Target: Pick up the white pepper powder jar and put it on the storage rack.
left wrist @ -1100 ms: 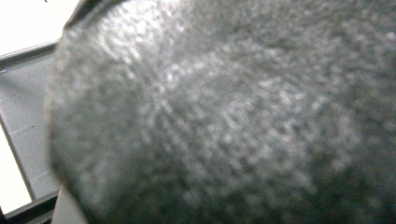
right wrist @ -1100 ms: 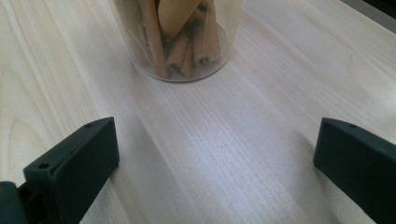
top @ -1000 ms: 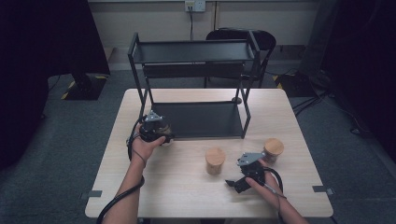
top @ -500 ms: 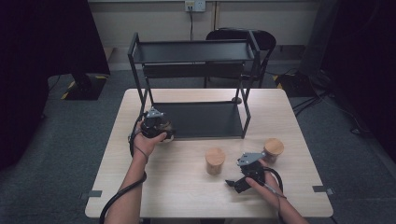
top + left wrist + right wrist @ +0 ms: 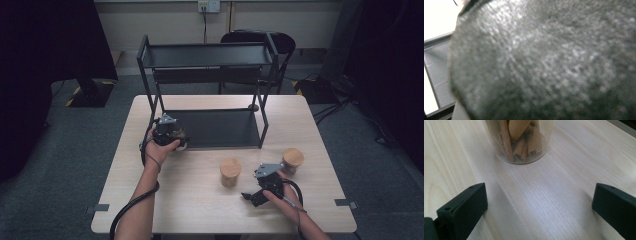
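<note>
Jar of cinnamon sticks (image 5: 520,142) stands just ahead of the right gripper (image 5: 539,202), whose jaws gape wide and empty over the table (image 5: 200,210) near its front edge, unmoved. Farther back, the left gripper (image 5: 171,136) is clamped on a blurred grey thing (image 5: 544,62). It has edged toward the front left corner of the rack's (image 5: 215,129) lower shelf, so shelving it looks close.
</note>
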